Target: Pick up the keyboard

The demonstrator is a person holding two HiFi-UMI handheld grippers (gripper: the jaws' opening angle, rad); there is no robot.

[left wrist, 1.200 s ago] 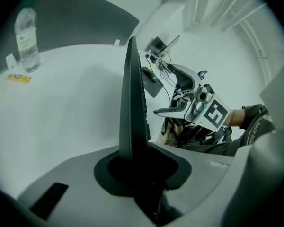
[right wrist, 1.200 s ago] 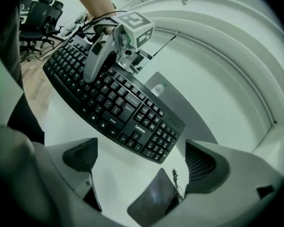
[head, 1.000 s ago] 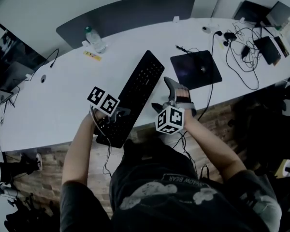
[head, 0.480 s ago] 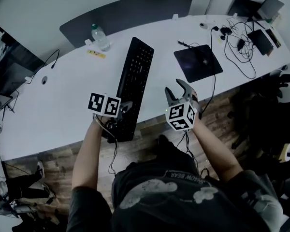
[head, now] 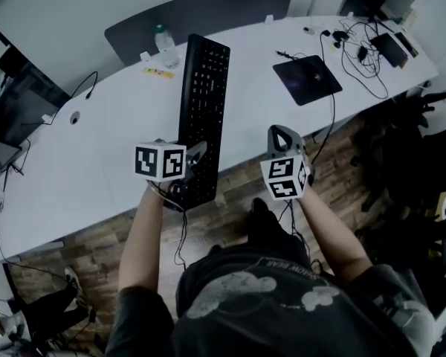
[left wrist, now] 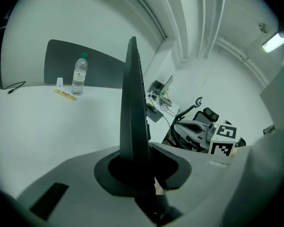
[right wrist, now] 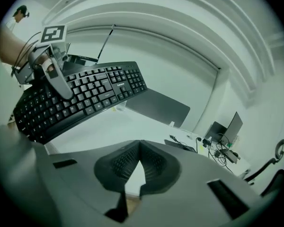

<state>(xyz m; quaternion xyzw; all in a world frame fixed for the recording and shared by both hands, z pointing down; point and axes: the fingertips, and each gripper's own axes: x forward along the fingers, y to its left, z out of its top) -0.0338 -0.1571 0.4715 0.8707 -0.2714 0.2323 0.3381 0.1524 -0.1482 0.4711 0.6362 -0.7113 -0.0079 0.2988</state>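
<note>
The left tongs [head: 190, 171] clamp the near end of the keyboard [head: 202, 103], which is raised off the worktop [head: 97, 147]. The right tongs [head: 280, 136] have just been closing, with nothing between them. The keyboard looks stiff and light, but long: gripped at one end it probably levers, so steady its right edge.

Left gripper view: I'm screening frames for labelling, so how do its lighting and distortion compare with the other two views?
Left gripper view: strong fisheye bend with dark corners; the flat black plastic keyboard, seen edge-on, is a near-silhouette; a ceiling strip light glares. Right gripper view: same bend, keys sharp. Head view: dim, bluish, edges curved, fairly sharp.
</note>
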